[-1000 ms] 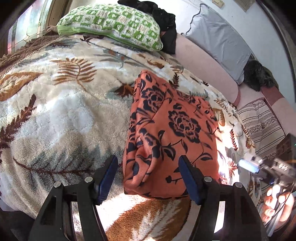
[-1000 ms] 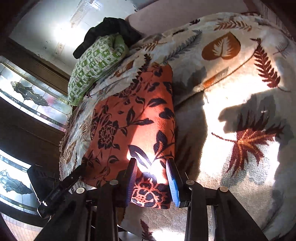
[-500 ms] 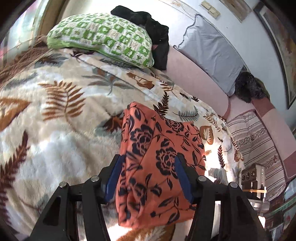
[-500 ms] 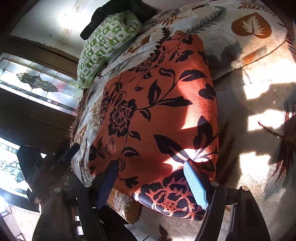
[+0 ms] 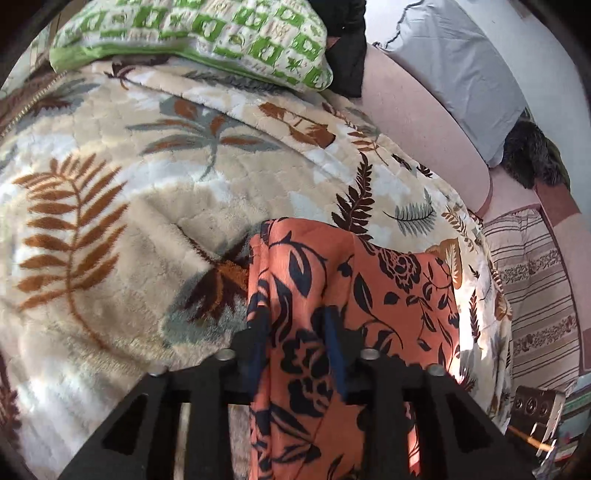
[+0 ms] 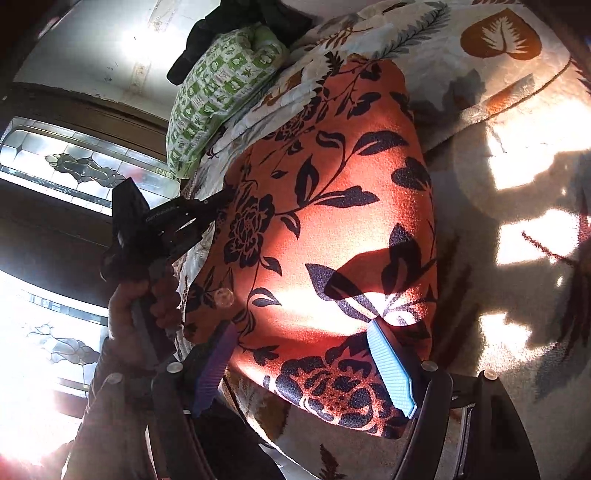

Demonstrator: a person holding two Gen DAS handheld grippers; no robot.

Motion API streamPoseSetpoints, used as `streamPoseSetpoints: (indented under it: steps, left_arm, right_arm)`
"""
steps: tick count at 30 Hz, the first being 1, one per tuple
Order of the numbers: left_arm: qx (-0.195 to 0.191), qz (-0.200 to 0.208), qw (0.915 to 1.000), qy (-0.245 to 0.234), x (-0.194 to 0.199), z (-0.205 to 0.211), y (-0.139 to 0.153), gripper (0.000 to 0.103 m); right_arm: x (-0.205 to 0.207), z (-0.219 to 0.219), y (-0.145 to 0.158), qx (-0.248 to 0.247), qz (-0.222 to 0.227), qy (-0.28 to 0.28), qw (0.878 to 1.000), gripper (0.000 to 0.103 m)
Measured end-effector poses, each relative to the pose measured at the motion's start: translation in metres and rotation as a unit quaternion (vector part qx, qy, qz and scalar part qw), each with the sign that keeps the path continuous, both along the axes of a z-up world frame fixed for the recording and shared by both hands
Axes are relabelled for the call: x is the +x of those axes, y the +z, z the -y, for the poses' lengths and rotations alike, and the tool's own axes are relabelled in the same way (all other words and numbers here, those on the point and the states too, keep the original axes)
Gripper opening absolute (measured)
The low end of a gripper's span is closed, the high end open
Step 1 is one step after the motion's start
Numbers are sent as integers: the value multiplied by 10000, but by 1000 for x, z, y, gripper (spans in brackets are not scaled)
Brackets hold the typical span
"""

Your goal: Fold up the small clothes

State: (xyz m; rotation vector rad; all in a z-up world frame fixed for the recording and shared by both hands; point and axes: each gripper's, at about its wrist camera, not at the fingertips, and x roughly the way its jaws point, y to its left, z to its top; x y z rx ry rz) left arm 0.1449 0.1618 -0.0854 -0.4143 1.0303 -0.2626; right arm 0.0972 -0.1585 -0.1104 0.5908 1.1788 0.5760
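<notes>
Orange floral garment point(image 6: 325, 229) lies partly folded on the leaf-print blanket point(image 5: 110, 206); left gripper point(image 5: 295, 354) pinches its edge, right gripper point(image 6: 306, 354) gapes empty, more folds likely remain.

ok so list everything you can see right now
garment: one, orange with black flowers, folded on the blanket, its left edge between the left gripper's fingers
blanket: one, cream with brown and grey leaves, covering the bed
pillow: one, green and white, at the blanket's far end
dark clothing: one heap, black, behind the pillow
grey pillow: one, against the wall
striped cloth: one, beige and brown, right of the blanket
left gripper: black, clamped on the garment
right gripper: open over the garment's near edge
hand: one, holding the left gripper
</notes>
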Motion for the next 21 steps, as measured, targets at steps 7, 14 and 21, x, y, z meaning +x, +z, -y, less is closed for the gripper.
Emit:
streamPoseSetpoints:
  steps: [7, 14, 21]
  left_arm:
    - [637, 155, 9978, 117, -92, 8, 2, 56]
    - [404, -14, 9977, 538, -121, 1, -8, 42]
    - [1490, 611, 9850, 621, -143, 15, 32, 66]
  right_arm:
    - [-7, 6, 5, 33, -39, -78, 10000, 79]
    - [-8, 5, 9, -63, -101, -136, 9998, 79]
    - [-13, 6, 14, -104, -87, -198, 9997, 80]
